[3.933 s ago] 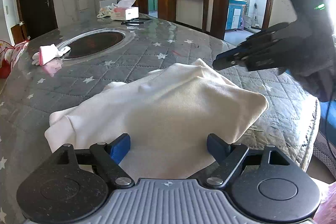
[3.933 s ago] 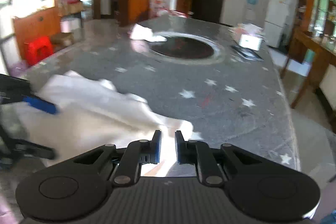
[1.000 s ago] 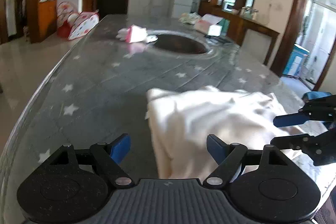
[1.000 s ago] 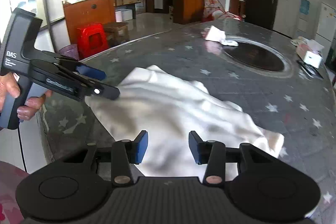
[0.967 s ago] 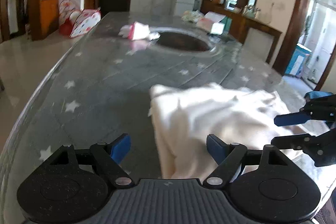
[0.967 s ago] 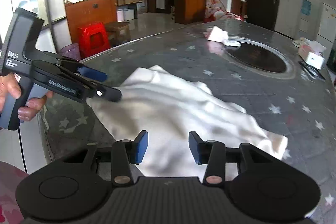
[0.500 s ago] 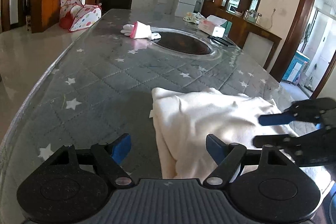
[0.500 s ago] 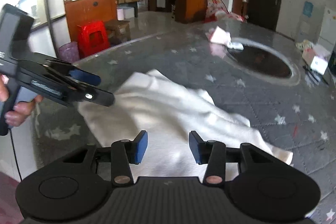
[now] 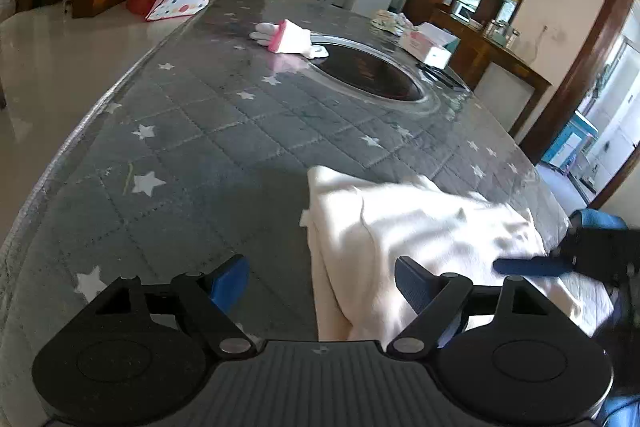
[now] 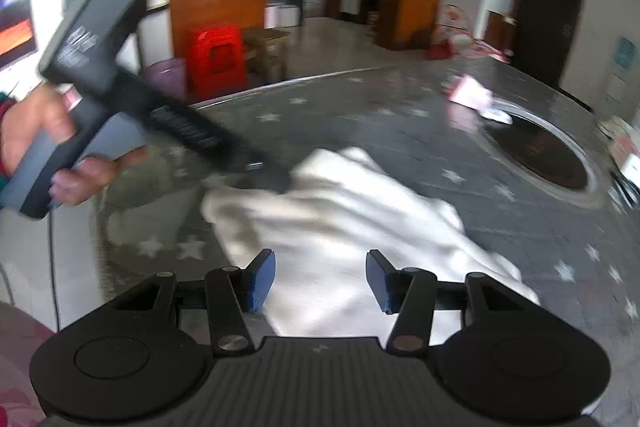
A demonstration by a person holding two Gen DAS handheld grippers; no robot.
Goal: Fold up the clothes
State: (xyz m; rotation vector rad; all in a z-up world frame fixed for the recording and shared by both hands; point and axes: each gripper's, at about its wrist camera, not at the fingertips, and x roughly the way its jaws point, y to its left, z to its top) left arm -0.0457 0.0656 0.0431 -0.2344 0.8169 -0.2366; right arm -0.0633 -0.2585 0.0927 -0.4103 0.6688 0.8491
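A cream garment (image 9: 420, 235) lies bunched and partly folded on the near part of the grey star-quilted tabletop (image 9: 208, 131), close to the near edge; whether any of it hangs over the rim is hidden behind the gripper bodies.

The left gripper (image 9: 322, 279) has its fingers (image 9: 230, 277) spread wide, holding nothing. The left finger is over bare quilt and the right one over the garment's left fold. The garment's left edge runs straight away from the camera between them.

The right gripper (image 10: 318, 281) has its fingers (image 10: 260, 279) spread too, hovering over the cloth's near side with nothing held. In the left view its blue finger lies across the garment's right end, near the tabletop's right rim.

Beyond the garment the quilt is bare up to the dark round inset (image 9: 368, 73). A pink-and-white glove (image 9: 288, 39) lies at the inset's far-left rim, and a tissue box (image 9: 428, 45) lies beyond it, both well apart from the garment. The right view is motion-blurred.
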